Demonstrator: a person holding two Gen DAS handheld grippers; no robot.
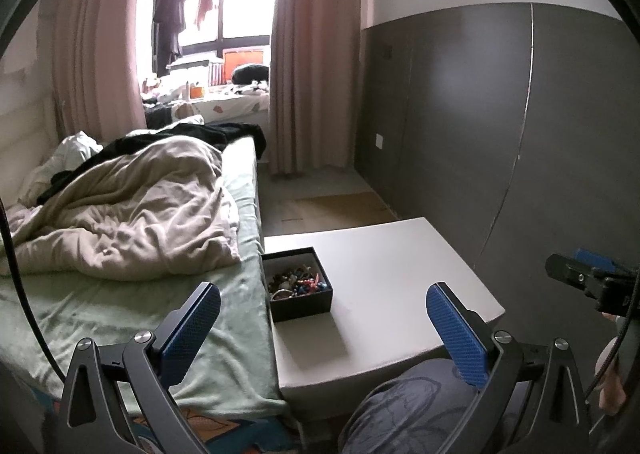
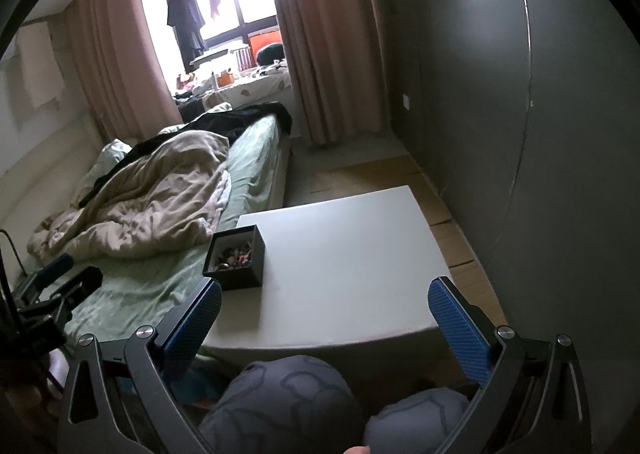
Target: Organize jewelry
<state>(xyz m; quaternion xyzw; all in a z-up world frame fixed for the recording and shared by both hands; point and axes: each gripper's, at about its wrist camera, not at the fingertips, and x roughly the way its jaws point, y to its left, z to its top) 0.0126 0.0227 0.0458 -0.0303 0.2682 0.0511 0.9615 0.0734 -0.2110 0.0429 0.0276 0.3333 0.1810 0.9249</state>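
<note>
A small black open box full of mixed beads and jewelry sits at the left edge of a white low table, against the bed. The box also shows in the right wrist view, with the jewelry inside and the table around it. My left gripper is open and empty, held above the table's near part, just short of the box. My right gripper is open and empty, held over the table's near edge, to the right of the box.
A bed with green sheet and beige duvet adjoins the table's left side. A dark grey wall panel stands right. The person's knees are under the table's near edge. Curtains and a window lie far behind.
</note>
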